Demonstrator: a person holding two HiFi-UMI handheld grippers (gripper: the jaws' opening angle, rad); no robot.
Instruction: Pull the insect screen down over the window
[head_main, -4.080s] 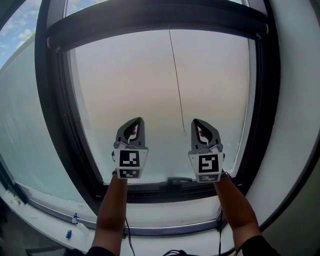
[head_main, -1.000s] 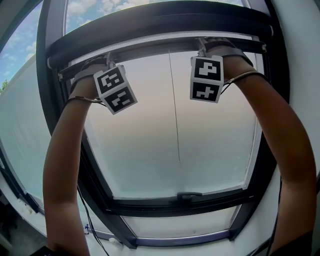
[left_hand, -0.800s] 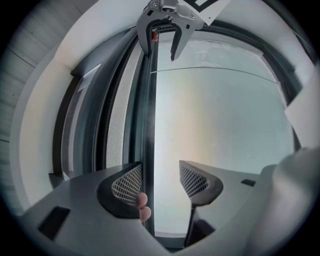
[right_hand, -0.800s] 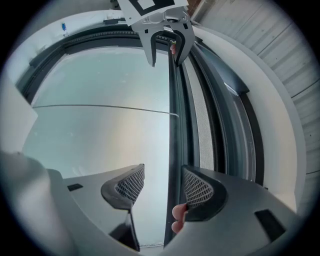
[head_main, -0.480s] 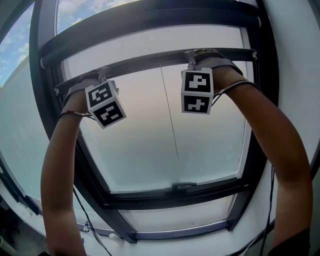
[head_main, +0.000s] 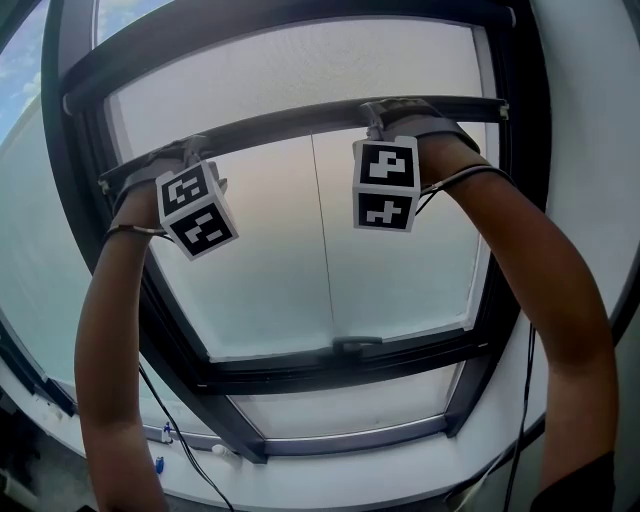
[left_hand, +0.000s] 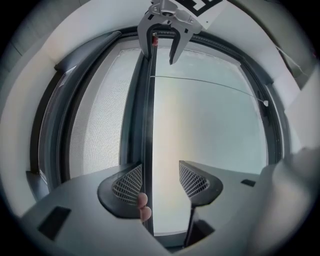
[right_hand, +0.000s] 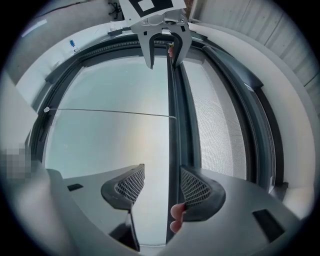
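Over the last second the bar (head_main: 290, 122) of the screen (head_main: 300, 70) had come down from the top of the window (head_main: 260, 280). It now crossed the upper part of the glass, with grey mesh stretched above it. We judged the pull well begun, with most of the glass still uncovered.

The left hand-held gripper (left_hand: 160, 182) was released. Its jaws were spread and the bar ran between them against one jaw, not pinched. The right hand-held gripper (right_hand: 162, 187) was likewise spread and hooked over the bar.

In the head view, the cubes (head_main: 195, 210) and the wrists hid both pairs of jaws. The screen's top was cut off by the picture's edge. A fingertip (left_hand: 143, 201) showed beside one jaw, and we could not tell whether it pressed the bar.
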